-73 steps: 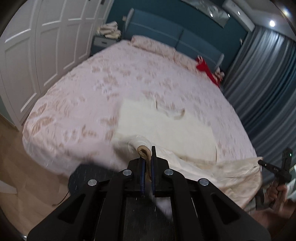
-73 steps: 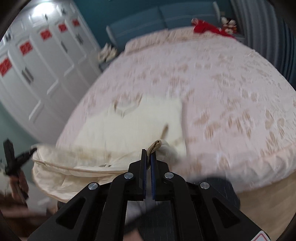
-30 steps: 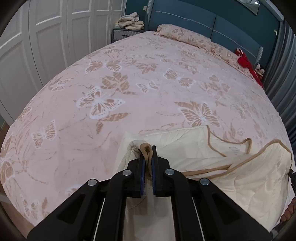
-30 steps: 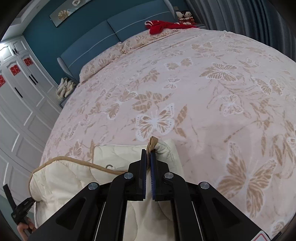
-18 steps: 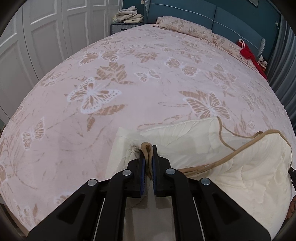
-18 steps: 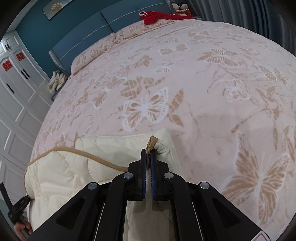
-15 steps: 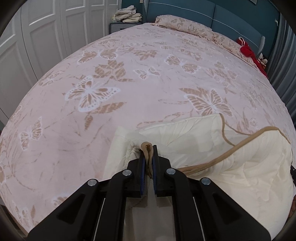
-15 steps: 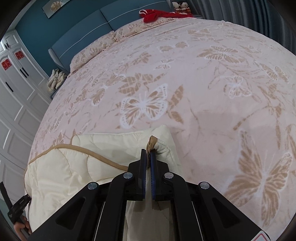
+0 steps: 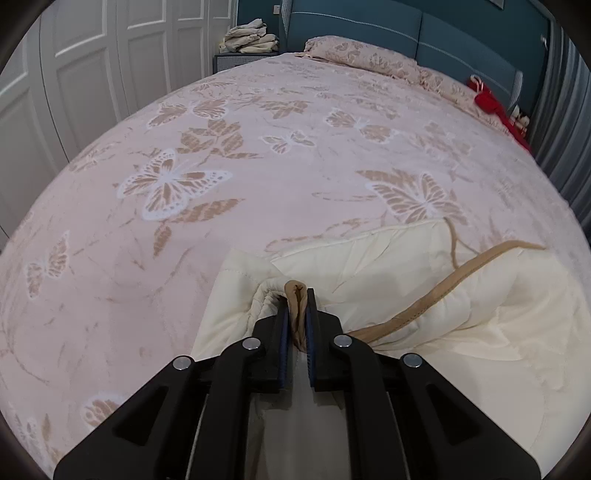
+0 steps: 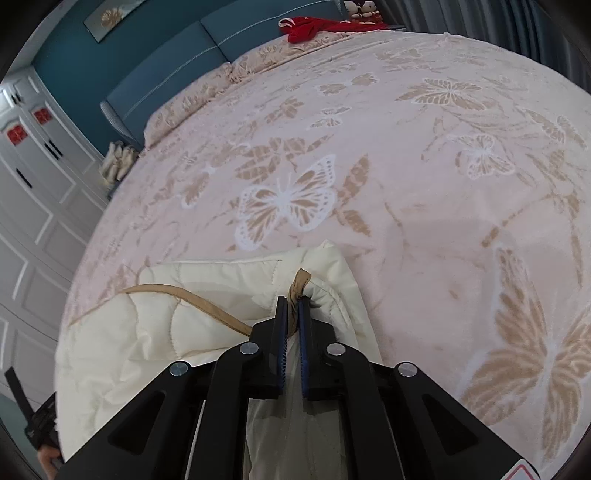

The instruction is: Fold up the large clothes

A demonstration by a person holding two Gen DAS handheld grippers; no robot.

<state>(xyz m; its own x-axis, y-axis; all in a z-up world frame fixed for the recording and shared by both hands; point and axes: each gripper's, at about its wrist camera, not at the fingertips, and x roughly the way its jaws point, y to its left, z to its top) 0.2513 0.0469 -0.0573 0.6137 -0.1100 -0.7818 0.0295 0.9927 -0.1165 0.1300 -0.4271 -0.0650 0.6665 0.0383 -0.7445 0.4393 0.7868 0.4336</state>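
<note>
A cream quilted garment [image 9: 388,266] with tan trim lies on the butterfly-print bedspread [image 9: 221,129], its near part doubled over its far part. My left gripper [image 9: 296,295] is shut on a bunched corner of it, with tan trim sticking out between the pads. In the right wrist view the same garment [image 10: 177,325] spreads to the left. My right gripper [image 10: 291,301] pinches the other corner by the tan trim, and its jaws are opening with the trim still between them. Both corners sit low over the garment's far edge.
The bedspread [image 10: 424,166] stretches far ahead and to both sides. White wardrobe doors [image 9: 92,74] line the left. A nightstand with folded clothes [image 9: 251,37], a blue headboard [image 9: 369,22] and a red garment [image 10: 314,26] lie at the far end. Grey curtains [image 9: 565,110] hang at the right.
Both grippers carried the garment's corners from the bed's foot forward over it, then sank toward the bedspread. The lifted layer now drapes lower over the flat part.
</note>
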